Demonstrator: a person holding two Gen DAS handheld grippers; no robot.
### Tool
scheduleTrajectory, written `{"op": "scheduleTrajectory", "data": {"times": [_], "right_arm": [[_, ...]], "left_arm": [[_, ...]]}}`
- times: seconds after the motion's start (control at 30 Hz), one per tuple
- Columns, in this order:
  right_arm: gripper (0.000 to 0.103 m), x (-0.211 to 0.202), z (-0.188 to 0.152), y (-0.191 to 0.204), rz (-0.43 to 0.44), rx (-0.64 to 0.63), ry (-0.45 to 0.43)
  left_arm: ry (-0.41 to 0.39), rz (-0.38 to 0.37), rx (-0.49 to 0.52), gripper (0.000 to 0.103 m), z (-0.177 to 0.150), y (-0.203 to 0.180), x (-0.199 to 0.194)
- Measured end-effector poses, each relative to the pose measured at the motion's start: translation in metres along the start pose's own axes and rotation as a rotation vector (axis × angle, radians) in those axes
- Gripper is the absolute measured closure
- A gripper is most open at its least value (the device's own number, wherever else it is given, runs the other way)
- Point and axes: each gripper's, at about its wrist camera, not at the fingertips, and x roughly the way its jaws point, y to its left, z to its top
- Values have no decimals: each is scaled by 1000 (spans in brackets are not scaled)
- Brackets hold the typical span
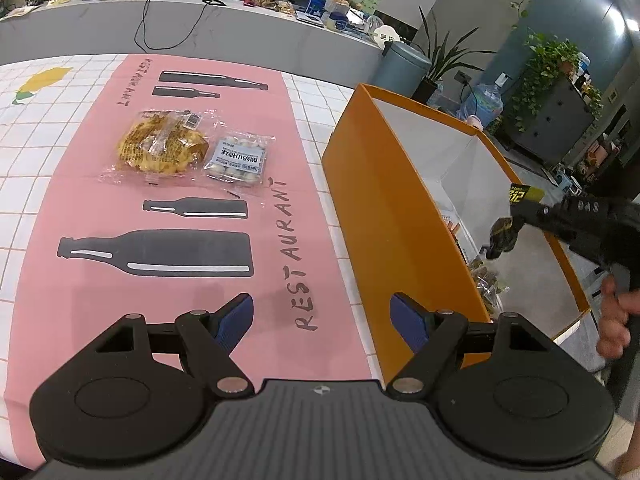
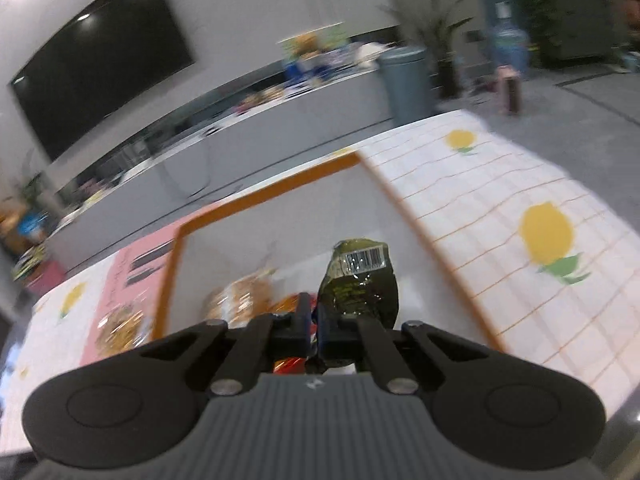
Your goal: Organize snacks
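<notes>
My left gripper (image 1: 322,318) is open and empty above the pink table mat (image 1: 168,216). On the mat farther ahead lie a clear bag of yellow snacks (image 1: 162,146) and a small clear pack of white candies (image 1: 238,158). An orange box (image 1: 384,216) with a white inside stands to the right; several snacks lie in it (image 1: 486,280). My right gripper (image 2: 314,326) is shut on a dark green snack packet (image 2: 358,284) and holds it over the box's inside (image 2: 256,232). It also shows in the left wrist view (image 1: 516,216).
A white checked tablecloth with lemon prints (image 2: 500,216) covers the table around the mat. Behind the table runs a grey counter (image 1: 240,36) with clutter, a grey bin (image 1: 402,66) and potted plants (image 1: 554,68). A black screen (image 2: 100,56) hangs on the wall.
</notes>
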Motion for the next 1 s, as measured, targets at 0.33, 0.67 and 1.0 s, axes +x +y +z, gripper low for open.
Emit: {"op": "scheduleTrajectory", "data": {"times": [0.33, 0.67, 1.0], "right_arm": [[102, 22, -4, 17, -103, -127, 51], [93, -6, -27, 20, 3, -167, 103], [91, -27, -30, 33, 56, -152, 30]], "left_arm": [[4, 9, -5, 12, 0, 3, 0], [-19, 3, -14, 12, 3, 8, -13], [-82, 27, 19, 12, 10, 13, -32]]}}
